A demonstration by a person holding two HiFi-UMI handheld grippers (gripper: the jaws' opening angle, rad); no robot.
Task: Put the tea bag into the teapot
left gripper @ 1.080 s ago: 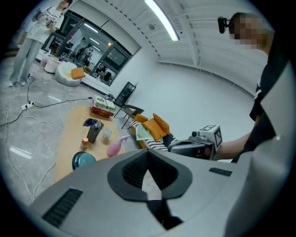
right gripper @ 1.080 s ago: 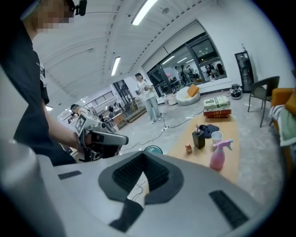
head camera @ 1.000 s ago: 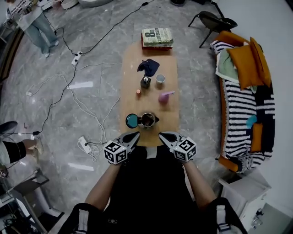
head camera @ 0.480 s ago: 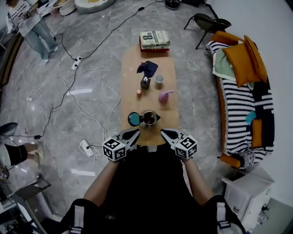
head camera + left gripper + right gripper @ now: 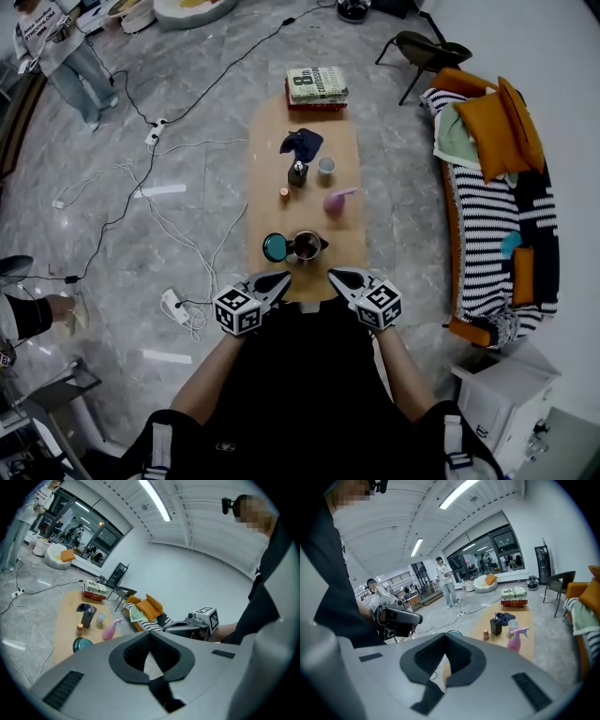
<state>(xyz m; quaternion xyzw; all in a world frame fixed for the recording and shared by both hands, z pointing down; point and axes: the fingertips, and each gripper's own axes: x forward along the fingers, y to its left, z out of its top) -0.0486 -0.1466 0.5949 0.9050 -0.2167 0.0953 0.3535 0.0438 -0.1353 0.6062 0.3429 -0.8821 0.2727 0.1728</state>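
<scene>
A metal teapot [image 5: 304, 246] stands open near the near end of the wooden table [image 5: 352, 253], with its teal lid [image 5: 273, 247] lying beside it on the left. I cannot make out a tea bag. My left gripper [image 5: 277, 279] and right gripper [image 5: 335, 276] hover side by side at the table's near edge, just short of the teapot. Both are shut with nothing between their jaws. The left gripper view shows shut jaws [image 5: 149, 641] and the teal lid [image 5: 82, 644]; the teapot is hidden there. In the right gripper view the jaws [image 5: 444, 641] are also closed.
Farther along the table stand a pink spray bottle [image 5: 337, 200], a black box [image 5: 297, 172], a white cup [image 5: 326, 165], a dark cloth [image 5: 302, 143] and stacked books [image 5: 317, 84]. A striped sofa [image 5: 492, 225] is at the right. Cables [image 5: 169, 216] cross the floor at the left.
Both grippers stay shut at the table's near end. Only the head view has shifted a little.
</scene>
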